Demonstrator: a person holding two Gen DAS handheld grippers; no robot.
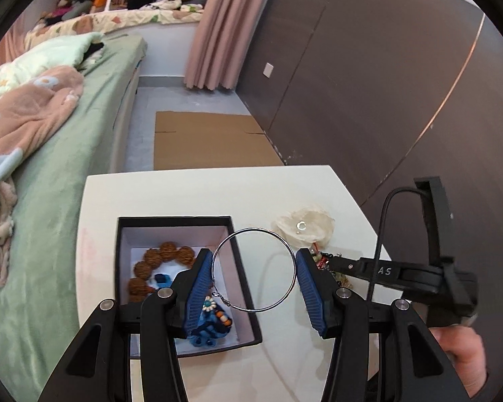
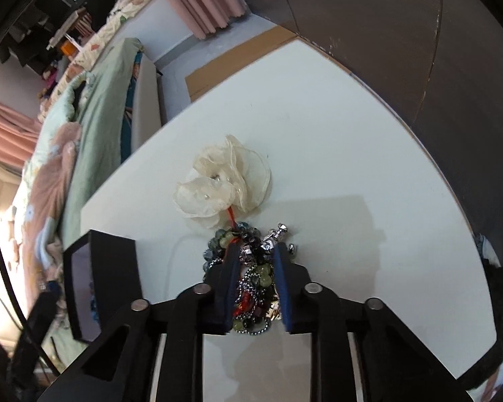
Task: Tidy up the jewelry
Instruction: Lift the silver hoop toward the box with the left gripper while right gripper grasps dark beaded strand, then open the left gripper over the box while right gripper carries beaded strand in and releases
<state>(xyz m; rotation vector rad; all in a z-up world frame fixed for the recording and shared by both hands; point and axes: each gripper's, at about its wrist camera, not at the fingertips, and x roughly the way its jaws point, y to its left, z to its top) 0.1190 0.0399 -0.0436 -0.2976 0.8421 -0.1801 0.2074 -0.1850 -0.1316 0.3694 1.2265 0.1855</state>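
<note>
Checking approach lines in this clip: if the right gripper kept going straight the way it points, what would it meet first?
The right gripper points steeply down at the white tabletop, its blue pads already around the tangled heap of green, dark and silver beaded jewelry. It would press that heap into the table; the cream fabric flower lies beyond.

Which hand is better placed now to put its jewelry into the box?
Left: its gripper holds the hoop partly over the box. The right gripper is still down in the bead pile.
</note>
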